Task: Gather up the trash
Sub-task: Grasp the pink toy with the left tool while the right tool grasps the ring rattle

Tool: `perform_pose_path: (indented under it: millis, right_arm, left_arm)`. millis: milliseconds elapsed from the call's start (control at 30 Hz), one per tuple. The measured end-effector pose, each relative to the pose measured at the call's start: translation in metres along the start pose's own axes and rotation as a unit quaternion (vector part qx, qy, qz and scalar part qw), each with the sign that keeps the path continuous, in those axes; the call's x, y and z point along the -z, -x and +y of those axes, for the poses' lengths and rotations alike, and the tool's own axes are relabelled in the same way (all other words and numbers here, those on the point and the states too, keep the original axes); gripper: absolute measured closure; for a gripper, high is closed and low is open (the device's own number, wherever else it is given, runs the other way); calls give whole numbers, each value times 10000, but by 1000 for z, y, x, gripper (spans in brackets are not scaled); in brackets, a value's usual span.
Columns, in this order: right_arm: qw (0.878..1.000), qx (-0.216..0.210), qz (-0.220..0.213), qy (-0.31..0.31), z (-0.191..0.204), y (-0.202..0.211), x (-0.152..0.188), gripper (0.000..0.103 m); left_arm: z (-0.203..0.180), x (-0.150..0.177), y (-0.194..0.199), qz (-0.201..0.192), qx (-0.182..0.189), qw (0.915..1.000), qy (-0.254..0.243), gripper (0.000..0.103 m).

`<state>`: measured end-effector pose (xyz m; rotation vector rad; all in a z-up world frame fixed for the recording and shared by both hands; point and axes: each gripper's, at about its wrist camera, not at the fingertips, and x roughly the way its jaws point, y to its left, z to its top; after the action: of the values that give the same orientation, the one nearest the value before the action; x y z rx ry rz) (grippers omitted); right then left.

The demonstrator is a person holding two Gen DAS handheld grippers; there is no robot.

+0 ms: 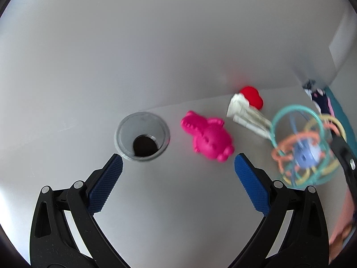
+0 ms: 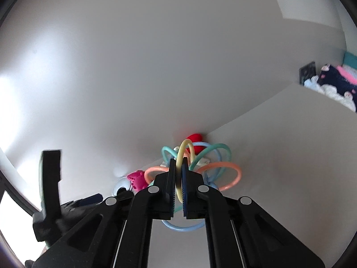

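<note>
The right gripper [image 2: 178,167] is squeezed tight on the yellow loop of a ball made of colored rings [image 2: 196,167], and it holds this ring ball just above the white table [image 2: 279,145]. The left gripper [image 1: 178,163] is wide open with nothing in it, and its blue pads [image 1: 250,178] hang over the table. A round gray hole [image 1: 142,139] is set in the table, and the left pad's tip is right next to its rim. Just to the right of the hole lies a pink animal toy [image 1: 207,137]. Farther right of the hole, past the pink toy, lies a crumpled white paper [image 1: 245,114], the trash. A red toy [image 1: 253,97] sits behind the paper, touching it, near the wall. The ring ball [image 1: 305,147] is the farthest right of the hole, next to the paper's end.
</note>
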<state>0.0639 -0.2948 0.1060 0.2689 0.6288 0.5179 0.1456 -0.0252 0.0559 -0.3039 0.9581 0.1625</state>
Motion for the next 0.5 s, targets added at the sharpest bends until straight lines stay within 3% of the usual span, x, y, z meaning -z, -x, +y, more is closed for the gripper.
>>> perform_pose_path:
  millis: [167,300,500]
  right_arm:
    - [9999,61,-91,-46,-12,14,-6,97]
    - [9998,141,-144,-64,-19,18,-6,97]
    - [9995,234,-204,-109,-26,24,-4,97]
  left_arm:
    - [-13,-13,-19,59,-273,9995,147,8]
    - [-22,-16,-33,161,-379,9991,127,39]
    - [-23,-23,-39,46,-470,9989,75,42]
